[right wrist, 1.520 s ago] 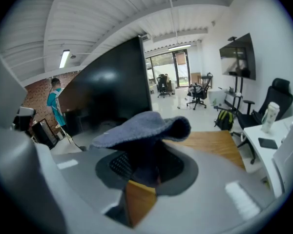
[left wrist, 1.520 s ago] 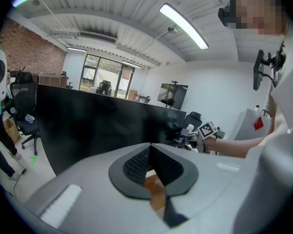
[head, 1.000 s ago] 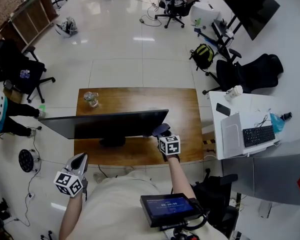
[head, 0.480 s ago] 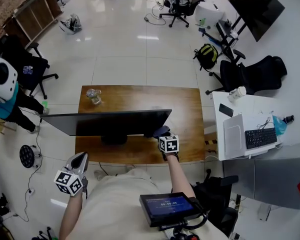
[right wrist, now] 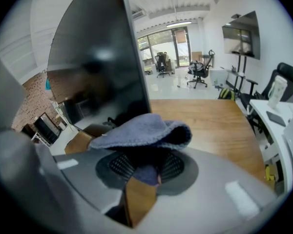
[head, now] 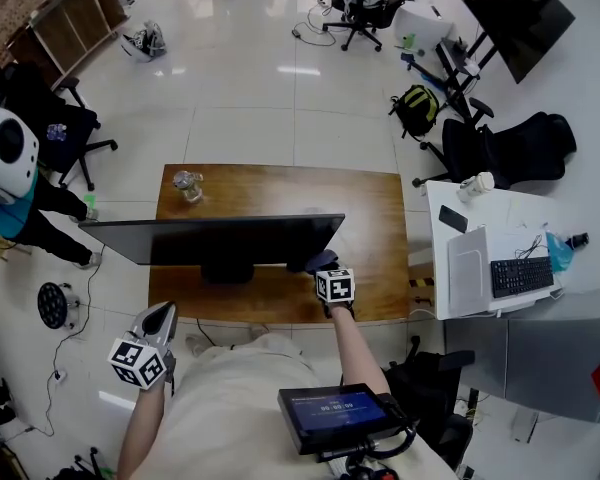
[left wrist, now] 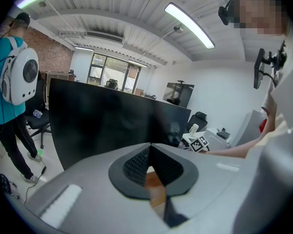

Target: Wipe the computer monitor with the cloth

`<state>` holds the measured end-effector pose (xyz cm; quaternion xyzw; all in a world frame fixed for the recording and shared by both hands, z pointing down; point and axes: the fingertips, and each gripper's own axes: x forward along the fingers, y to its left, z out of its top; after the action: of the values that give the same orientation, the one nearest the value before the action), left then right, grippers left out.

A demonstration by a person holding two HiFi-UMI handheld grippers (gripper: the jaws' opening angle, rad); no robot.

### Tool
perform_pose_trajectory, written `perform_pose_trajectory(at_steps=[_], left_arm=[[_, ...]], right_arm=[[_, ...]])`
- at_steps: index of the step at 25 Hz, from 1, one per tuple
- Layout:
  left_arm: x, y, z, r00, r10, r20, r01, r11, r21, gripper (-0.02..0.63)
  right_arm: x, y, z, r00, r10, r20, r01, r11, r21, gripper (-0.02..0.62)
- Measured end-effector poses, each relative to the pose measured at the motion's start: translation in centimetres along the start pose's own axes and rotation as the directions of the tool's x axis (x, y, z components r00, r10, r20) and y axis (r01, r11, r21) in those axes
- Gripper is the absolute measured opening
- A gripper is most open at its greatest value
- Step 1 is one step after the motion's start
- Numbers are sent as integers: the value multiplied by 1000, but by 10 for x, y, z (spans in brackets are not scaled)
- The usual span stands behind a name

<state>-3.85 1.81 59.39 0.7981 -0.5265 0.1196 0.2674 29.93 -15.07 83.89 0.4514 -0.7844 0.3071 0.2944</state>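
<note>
Wooden table [head: 380,228], monitor [head: 215,240] along its near edge.
Your right gripper [right wrist: 146,168] clamps the cloth [right wrist: 141,130] at the screen's right end; the panel runs leftward. Left gripper [left wrist: 149,165]: jaws closed, empty.

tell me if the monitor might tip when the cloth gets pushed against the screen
Possibly a little. The monitor is wide and thin on one small central base, so a push near its right edge, where the right gripper holds the cloth, would likely twist or rock it. The cloth droops softly, so it should spread the pressure.
</note>
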Motion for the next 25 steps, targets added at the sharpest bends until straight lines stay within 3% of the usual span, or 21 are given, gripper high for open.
perform_pose_trajectory(at_steps=[13, 25], left_arm=[[5, -5, -11, 1000, 20, 10, -19, 1000, -23, 3], [5, 1, -23, 998, 66, 16, -65, 997, -51, 3]], right_arm=[[27, -16, -29, 997, -28, -74, 25, 999, -37, 100], [36, -29, -41, 995, -37, -95, 39, 999, 14, 100]])
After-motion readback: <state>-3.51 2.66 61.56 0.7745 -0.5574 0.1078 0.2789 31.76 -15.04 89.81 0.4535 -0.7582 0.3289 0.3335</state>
